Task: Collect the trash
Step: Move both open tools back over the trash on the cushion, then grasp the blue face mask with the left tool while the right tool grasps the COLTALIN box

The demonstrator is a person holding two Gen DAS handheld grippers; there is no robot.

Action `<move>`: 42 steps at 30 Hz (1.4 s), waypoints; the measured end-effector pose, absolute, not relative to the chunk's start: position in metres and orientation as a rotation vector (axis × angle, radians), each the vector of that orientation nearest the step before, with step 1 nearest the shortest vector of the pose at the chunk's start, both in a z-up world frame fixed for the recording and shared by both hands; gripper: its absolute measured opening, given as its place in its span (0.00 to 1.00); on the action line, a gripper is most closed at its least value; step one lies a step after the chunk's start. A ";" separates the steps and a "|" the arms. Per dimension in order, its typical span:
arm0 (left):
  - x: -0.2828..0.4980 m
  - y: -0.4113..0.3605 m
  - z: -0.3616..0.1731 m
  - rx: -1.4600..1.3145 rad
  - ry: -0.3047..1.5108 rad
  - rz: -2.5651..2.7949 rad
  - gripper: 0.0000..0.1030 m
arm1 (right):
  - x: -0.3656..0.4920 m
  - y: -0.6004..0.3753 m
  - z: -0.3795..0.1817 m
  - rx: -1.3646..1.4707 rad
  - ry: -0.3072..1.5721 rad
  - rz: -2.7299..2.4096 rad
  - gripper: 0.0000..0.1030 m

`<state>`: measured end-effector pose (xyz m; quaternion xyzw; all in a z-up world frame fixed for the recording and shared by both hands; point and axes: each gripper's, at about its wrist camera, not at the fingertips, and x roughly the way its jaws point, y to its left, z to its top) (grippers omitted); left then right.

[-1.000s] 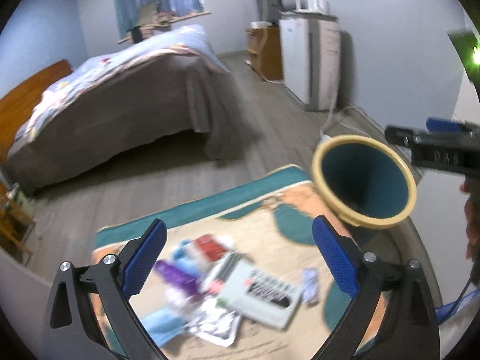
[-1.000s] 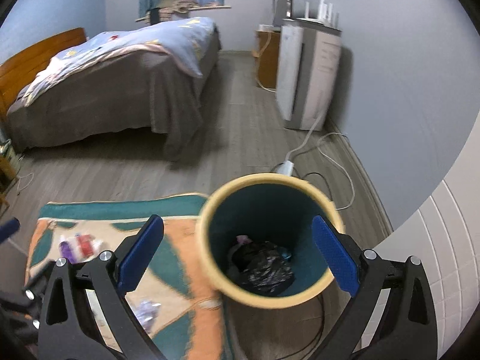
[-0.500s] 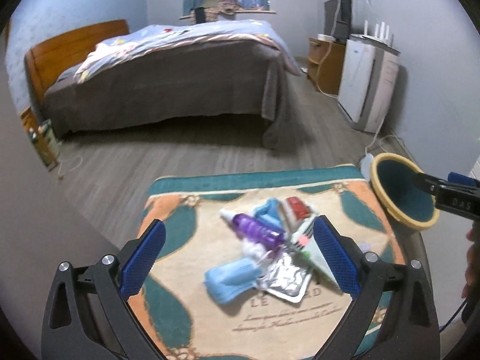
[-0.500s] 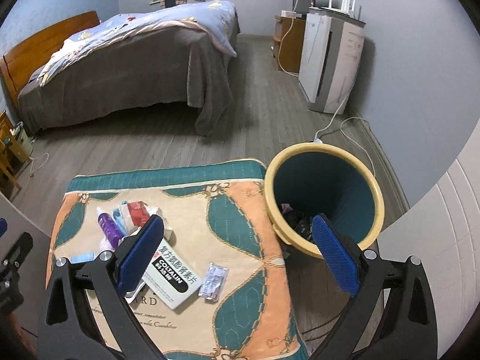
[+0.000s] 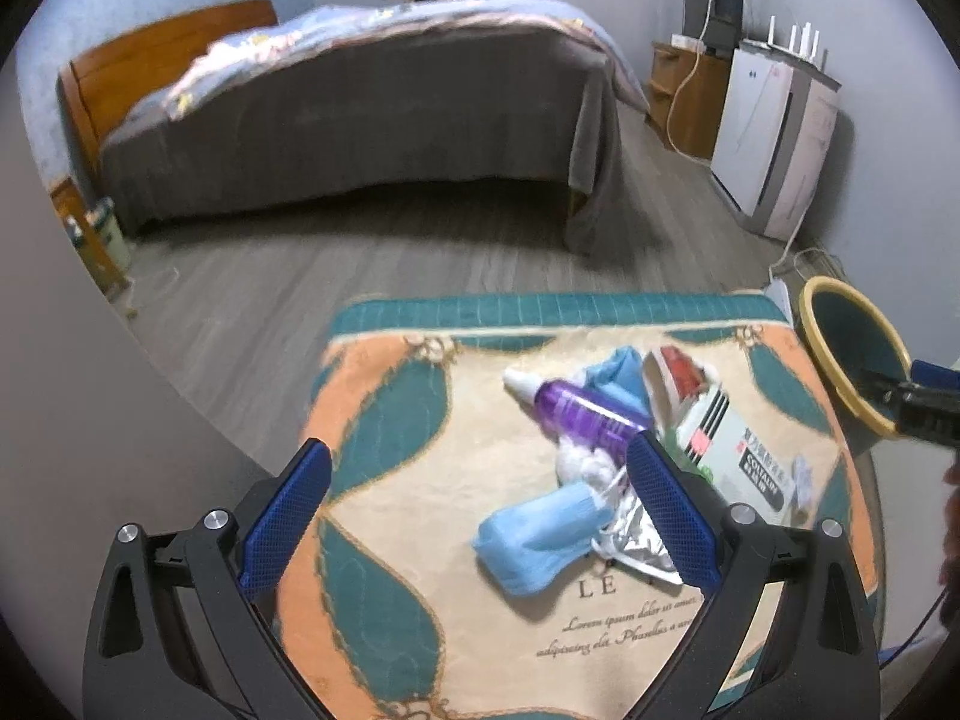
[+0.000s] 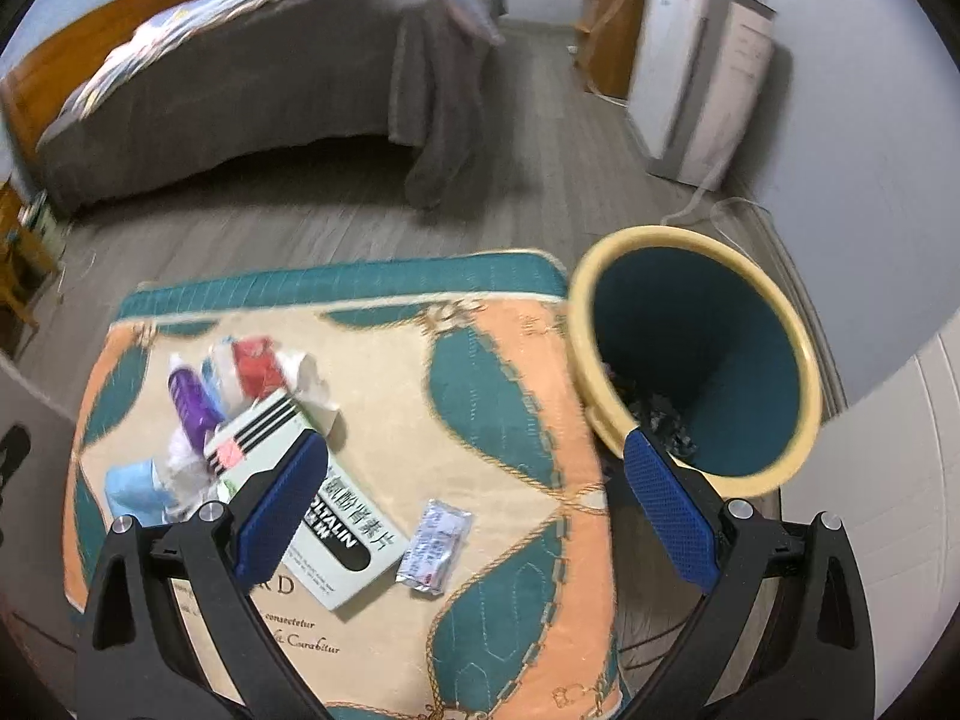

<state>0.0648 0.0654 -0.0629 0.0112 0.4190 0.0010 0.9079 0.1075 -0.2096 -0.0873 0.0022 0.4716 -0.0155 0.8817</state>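
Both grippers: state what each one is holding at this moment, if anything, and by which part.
Nothing is held. The left gripper and right gripper are both open and empty above the mat; the trash pile lies untouched.

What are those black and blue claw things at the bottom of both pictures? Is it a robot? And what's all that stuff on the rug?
No robot here. A person holds a grabber tool in each hand, and each tool has a camera looking along its two blue fingers. One picture is from the left grabber, the other from the right grabber. Both are open and holding nothing. On the rug lies trash: a purple bottle, a blue mask, a white medicine box, a red-and-white wrapper, crumpled foil and a small packet. Beside the rug stands a trash bin with some trash already inside.
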 end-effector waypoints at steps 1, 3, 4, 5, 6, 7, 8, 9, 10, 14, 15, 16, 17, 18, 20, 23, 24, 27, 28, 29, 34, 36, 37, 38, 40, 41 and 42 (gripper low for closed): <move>0.067 0.066 -0.068 0.026 0.878 -0.006 0.95 | 0.109 -0.202 -0.091 -0.017 0.989 -0.004 0.94; 0.070 0.066 -0.077 0.048 0.899 -0.016 0.95 | 0.110 -0.188 -0.100 -0.055 1.004 0.051 0.94; 0.071 0.064 -0.083 0.060 0.914 -0.025 0.95 | 0.111 -0.181 -0.105 -0.074 1.012 0.077 0.94; 0.072 0.063 -0.088 0.071 0.928 -0.033 0.95 | 0.111 -0.174 -0.110 -0.090 1.022 0.099 0.94; 0.073 0.062 -0.093 0.081 0.942 -0.042 0.95 | 0.112 -0.169 -0.114 -0.103 1.032 0.115 0.94; 0.074 0.060 -0.100 0.097 0.967 -0.057 0.95 | 0.113 -0.162 -0.121 -0.120 1.050 0.135 0.94; 0.075 0.059 -0.105 0.104 0.982 -0.068 0.95 | 0.113 -0.158 -0.125 -0.131 1.061 0.145 0.94; 0.076 0.057 -0.112 0.114 1.005 -0.083 0.95 | 0.114 -0.154 -0.131 -0.145 1.075 0.156 0.94; 0.077 0.057 -0.116 0.121 1.016 -0.087 0.95 | 0.115 -0.150 -0.135 -0.154 1.086 0.166 0.94; 0.082 0.059 -0.133 0.131 1.058 -0.081 0.95 | 0.118 -0.140 -0.147 -0.161 1.122 0.209 0.94; 0.084 0.059 -0.136 0.125 1.065 -0.079 0.95 | 0.119 -0.138 -0.150 -0.156 1.132 0.216 0.94; 0.086 0.060 -0.141 0.110 1.080 -0.083 0.95 | 0.119 -0.136 -0.154 -0.153 1.145 0.222 0.94; 0.088 0.060 -0.144 0.108 1.088 -0.082 0.95 | 0.120 -0.135 -0.157 -0.155 1.152 0.223 0.94; 0.089 0.060 -0.147 0.110 1.096 -0.079 0.95 | 0.121 -0.133 -0.160 -0.160 1.161 0.223 0.94; 0.093 0.057 -0.155 0.119 1.121 -0.083 0.95 | 0.123 -0.133 -0.164 -0.157 1.171 0.229 0.94; 0.096 0.054 -0.165 0.126 1.155 -0.095 0.93 | 0.124 -0.132 -0.168 -0.149 1.182 0.249 0.94; 0.097 0.053 -0.168 0.128 1.164 -0.099 0.92 | 0.125 -0.132 -0.169 -0.148 1.185 0.255 0.94; 0.098 0.050 -0.174 0.120 1.194 -0.130 0.78 | 0.127 -0.133 -0.171 -0.135 1.196 0.273 0.94; 0.099 0.049 -0.176 0.116 1.207 -0.137 0.72 | 0.128 -0.133 -0.172 -0.119 1.202 0.286 0.94; 0.099 0.049 -0.178 0.110 1.218 -0.146 0.69 | 0.130 -0.133 -0.173 -0.108 1.209 0.294 0.94; 0.099 0.050 -0.177 0.086 1.231 -0.169 0.43 | 0.130 -0.125 -0.180 -0.127 1.236 0.332 0.94; 0.099 0.051 -0.175 0.072 1.232 -0.181 0.33 | 0.129 -0.122 -0.180 -0.140 1.236 0.338 0.89; 0.098 0.052 -0.172 0.064 1.229 -0.188 0.31 | 0.129 -0.121 -0.180 -0.136 1.239 0.343 0.80; 0.098 0.051 -0.169 0.063 1.222 -0.189 0.30 | 0.130 -0.121 -0.179 -0.135 1.243 0.344 0.79; 0.099 0.048 -0.158 0.064 1.197 -0.189 0.29 | 0.129 -0.121 -0.176 -0.128 1.236 0.345 0.77; 0.098 0.046 -0.152 0.066 1.180 -0.191 0.29 | 0.128 -0.121 -0.175 -0.131 1.229 0.343 0.75; 0.097 0.045 -0.147 0.071 1.167 -0.191 0.29 | 0.127 -0.121 -0.172 -0.135 1.221 0.342 0.74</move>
